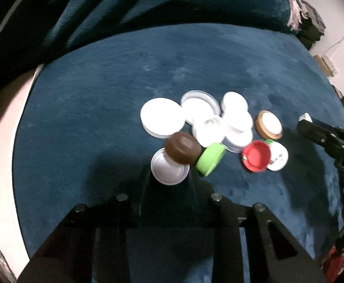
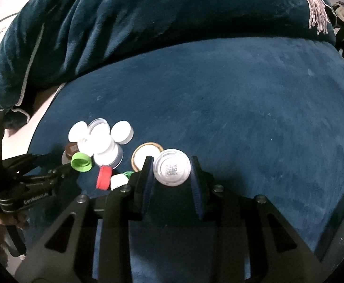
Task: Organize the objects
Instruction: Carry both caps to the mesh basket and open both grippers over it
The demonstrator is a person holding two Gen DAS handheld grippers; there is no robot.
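left fingers [image 1: 170,176]: clamp white lid [image 1: 169,171] (flat) | right fingers [image 2: 172,165]: clamp coded lid [image 2: 172,169]

You see a dark blue plush surface [image 1: 101,108] filling the frame's middle. At centre lies a cluster of lids: a big white lid [image 1: 161,120], a green cap [image 1: 210,158], a red cap [image 1: 256,155], and a tan-rimmed lid [image 1: 269,125] right of them.

Matte black tongs [image 2: 172,162] w/ round screws, maybe blue pads
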